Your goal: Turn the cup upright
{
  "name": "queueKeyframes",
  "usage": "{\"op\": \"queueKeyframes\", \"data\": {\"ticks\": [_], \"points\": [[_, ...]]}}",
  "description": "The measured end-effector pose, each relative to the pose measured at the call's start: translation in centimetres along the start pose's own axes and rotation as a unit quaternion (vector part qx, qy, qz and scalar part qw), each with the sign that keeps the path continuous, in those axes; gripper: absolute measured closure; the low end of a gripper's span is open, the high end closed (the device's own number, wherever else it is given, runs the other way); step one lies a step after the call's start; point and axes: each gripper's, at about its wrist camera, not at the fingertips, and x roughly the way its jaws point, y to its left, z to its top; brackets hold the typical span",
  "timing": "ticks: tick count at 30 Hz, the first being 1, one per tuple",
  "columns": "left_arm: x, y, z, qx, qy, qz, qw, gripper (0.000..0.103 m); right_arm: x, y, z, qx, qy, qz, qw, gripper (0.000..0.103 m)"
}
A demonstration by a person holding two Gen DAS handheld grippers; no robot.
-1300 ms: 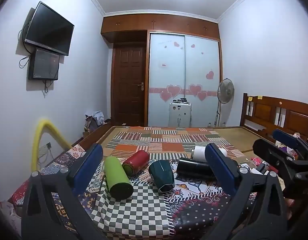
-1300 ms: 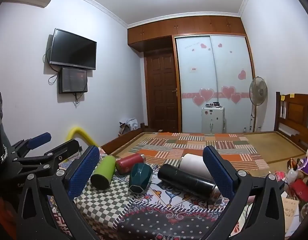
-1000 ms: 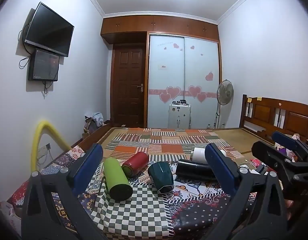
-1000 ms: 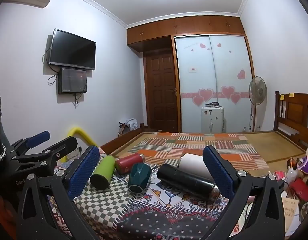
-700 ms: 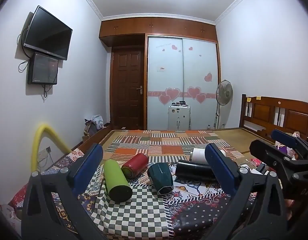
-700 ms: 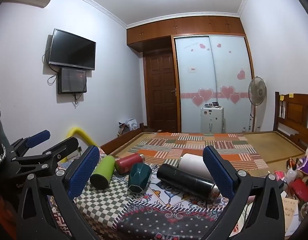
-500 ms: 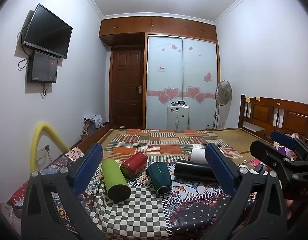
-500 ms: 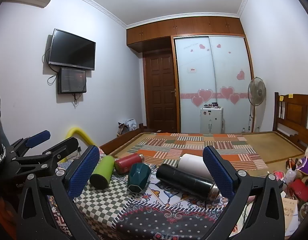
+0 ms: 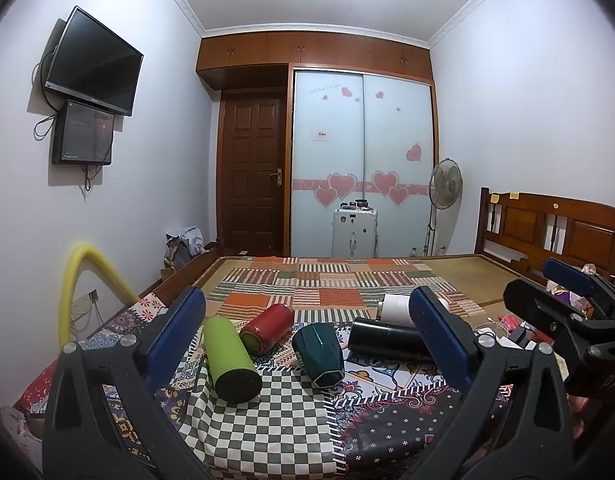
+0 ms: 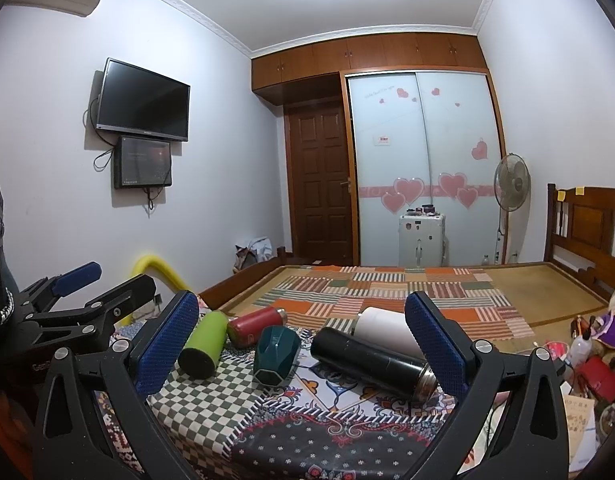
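A: Grippers?
B: Left gripper & right gripper both spread wide, nothing held, well short of the cups.
A: Cup?
B: Dark green faceted cup lies on its side on the patterned cloth, btw green bottle & black flask.

The green cup looks matt and smooth; the faceted teal cup has a slight sheen. The black flask is glossy with a bare metal end. They lie on patterned cloth. The pads are blue, finely dimpled; the headboard is polished wood.
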Motion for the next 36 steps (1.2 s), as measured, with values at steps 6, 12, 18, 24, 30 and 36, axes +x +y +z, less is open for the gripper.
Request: {"op": "queueKeyframes", "data": {"ticks": [6,12,18,24,30,36], "points": [[0.11,-0.05,-0.08,0.000,-0.001,-0.001,1.0000,0.000,0.17,-0.08,-0.12,0.001,0.001,-0.001,1.000,0.000],[0.14,-0.04,-0.09,-0.001,0.000,-0.001,1.0000,0.000,0.23,-0.09,-0.24,-0.001,0.002,-0.002,1.000,0.000],[0.11,-0.04,-0.09,0.000,-0.002,0.000,1.0000,0.000,0.29,-0.08,-0.29,-0.001,0.001,-0.003,1.000,0.000],[0.17,-0.16,-0.16,0.001,-0.003,0.000,1.0000,0.000,0.22,-0.15,-0.26,0.000,0.002,-0.002,1.000,0.000],[0.17,-0.22,-0.24,0.000,-0.005,0.001,1.0000,0.000,0.27,-0.12,-0.27,0.000,0.002,-0.002,1.000,0.000],[0.12,-0.17,-0.26,0.000,-0.005,0.001,1.0000,0.000,0.27,-0.12,-0.28,-0.001,0.001,-0.001,1.000,0.000]]}}
